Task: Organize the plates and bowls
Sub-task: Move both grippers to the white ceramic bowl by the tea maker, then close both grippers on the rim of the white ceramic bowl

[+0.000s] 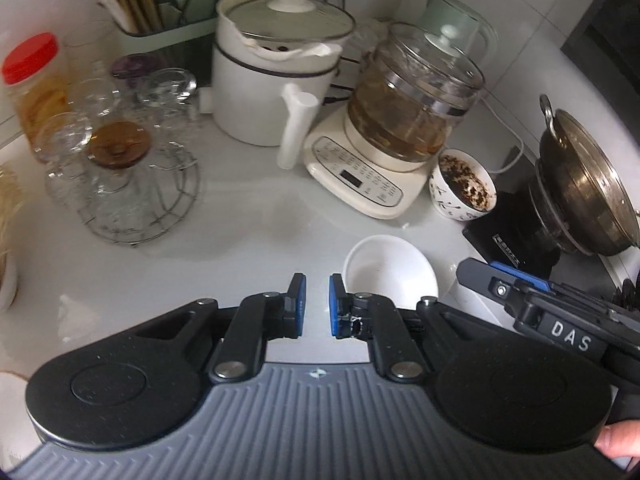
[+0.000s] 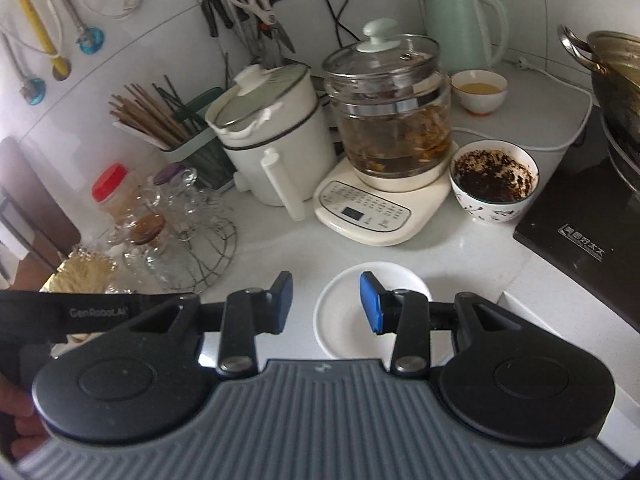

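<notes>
Two grippers hover low over a white kitchen counter (image 1: pixel 248 224). The left gripper (image 1: pixel 317 306) has its blue-padded fingers set a narrow gap apart, with nothing between them. Just to its right lies a small white plate (image 1: pixel 390 270), bare and flat on the counter, partly hidden behind the right-hand finger. The right gripper (image 2: pixel 326 303) has its fingers spread wider, also holding nothing; its blue right pad (image 2: pixel 371 303) hangs over the same white plate, while its left finger stands beyond the plate's left rim. In the left wrist view the right gripper's body reaches in from the right edge, close beside the plate.

Behind the plate stands a patterned bowl (image 2: pixel 494 186) crusted inside with dark residue, just beside the cream base of a glass kettle (image 2: pixel 390 120) filled with brownish liquid. Further back, near a mint-green electric kettle (image 2: pixel 464 24), sits a small bowl (image 2: pixel 479 90) holding yellow liquid. A white cooker pot (image 2: pixel 276 136) with a glass lid stands left of the glass kettle. A wire rack (image 1: pixel 132 184) of upturned glasses sits at the left, and a red-capped jar (image 1: pixel 34 84) behind it. A metal wok (image 1: pixel 588 184) rests on a black induction hob at the right.
</notes>
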Available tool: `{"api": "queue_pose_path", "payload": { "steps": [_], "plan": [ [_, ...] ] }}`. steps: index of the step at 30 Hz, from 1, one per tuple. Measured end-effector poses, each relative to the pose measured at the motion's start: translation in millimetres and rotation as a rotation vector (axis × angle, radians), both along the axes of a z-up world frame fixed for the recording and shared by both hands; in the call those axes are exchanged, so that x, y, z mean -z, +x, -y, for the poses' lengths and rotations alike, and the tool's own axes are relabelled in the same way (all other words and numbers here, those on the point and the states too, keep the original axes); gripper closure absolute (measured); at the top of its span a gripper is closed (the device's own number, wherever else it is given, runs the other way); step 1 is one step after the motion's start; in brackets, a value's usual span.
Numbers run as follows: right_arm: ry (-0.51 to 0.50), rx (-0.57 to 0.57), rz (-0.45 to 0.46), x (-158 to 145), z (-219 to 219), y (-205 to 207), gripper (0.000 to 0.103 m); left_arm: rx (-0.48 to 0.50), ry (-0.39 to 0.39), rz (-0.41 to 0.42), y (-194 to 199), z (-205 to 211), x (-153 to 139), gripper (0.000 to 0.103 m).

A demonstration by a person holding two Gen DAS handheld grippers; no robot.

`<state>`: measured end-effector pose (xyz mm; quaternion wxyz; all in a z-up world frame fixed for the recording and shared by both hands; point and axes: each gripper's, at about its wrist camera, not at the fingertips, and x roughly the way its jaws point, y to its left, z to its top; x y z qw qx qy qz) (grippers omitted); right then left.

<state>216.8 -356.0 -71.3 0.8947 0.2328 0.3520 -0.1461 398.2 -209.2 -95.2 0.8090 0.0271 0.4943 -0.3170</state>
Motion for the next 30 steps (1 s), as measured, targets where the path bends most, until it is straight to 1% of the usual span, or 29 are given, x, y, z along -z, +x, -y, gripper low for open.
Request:
{"api": "queue_pose_path", "payload": {
  "steps": [2, 8, 9, 10, 11, 12, 13, 14, 16, 17, 18, 20, 24, 26, 28, 30],
  "plan": [
    [0.004, 0.019, -0.006, 3.8, 7.0, 2.5, 0.062, 0.01, 0.006, -0.001, 3.7, 8.2, 2.4, 0.091],
    [0.018, 0.073, -0.025, 13.6, 23.9, 1.1, 0.062, 0.039, 0.013, -0.042, 13.8, 30.7, 15.1, 0.091],
    [0.021, 0.077, -0.032, 16.4, 25.6, -0.5, 0.062, 0.046, 0.012, -0.053, 15.5, 34.5, 18.8, 0.086],
    [0.026, 0.078, -0.038, 19.3, 27.2, -1.8, 0.062, 0.056, 0.004, -0.064, 16.6, 37.7, 22.0, 0.078],
    [0.033, 0.082, -0.044, 22.0, 29.5, -2.6, 0.062, 0.068, -0.008, -0.077, 17.6, 39.8, 25.0, 0.072],
    [0.036, 0.089, -0.049, 24.6, 32.1, -2.8, 0.062, 0.074, -0.017, -0.087, 18.5, 41.1, 27.6, 0.061],
    [0.037, 0.097, -0.056, 26.6, 34.2, -2.4, 0.062, 0.075, -0.021, -0.094, 19.0, 41.9, 30.0, 0.058],
    [0.038, 0.105, -0.066, 29.1, 36.6, -1.3, 0.062, 0.078, -0.021, -0.097, 20.3, 43.2, 32.2, 0.057],
    [0.049, 0.126, -0.08, 34.5, 41.6, 0.7, 0.052, 0.084, -0.015, -0.103, 23.0, 47.3, 37.6, 0.057],
    [0.054, 0.135, -0.081, 37.4, 43.3, 1.3, 0.042, 0.085, -0.009, -0.105, 25.0, 49.6, 40.4, 0.057],
    [0.055, 0.139, -0.084, 41.1, 44.5, 2.5, 0.039, 0.082, -0.006, -0.107, 26.8, 51.7, 43.5, 0.057],
    [0.069, 0.135, -0.113, 50.9, 47.5, 7.3, 0.039, 0.083, -0.007, -0.124, 30.9, 54.7, 51.9, 0.057],
    [0.097, 0.133, -0.128, 67.5, 50.3, 11.3, 0.04, 0.098, -0.007, -0.162, 37.4, 59.4, 74.2, 0.057],
    [0.112, 0.144, -0.152, 77.9, 52.7, 14.2, 0.04, 0.09, -0.022, -0.184, 39.8, 60.2, 84.0, 0.057],
    [0.129, 0.155, -0.168, 86.6, 54.4, 16.7, 0.042, 0.088, -0.033, -0.204, 41.2, 61.9, 92.0, 0.057],
    [0.138, 0.155, -0.183, 94.3, 55.6, 19.6, 0.047, 0.096, -0.024, -0.21, 42.2, 65.9, 99.8, 0.057]
  ]
}}
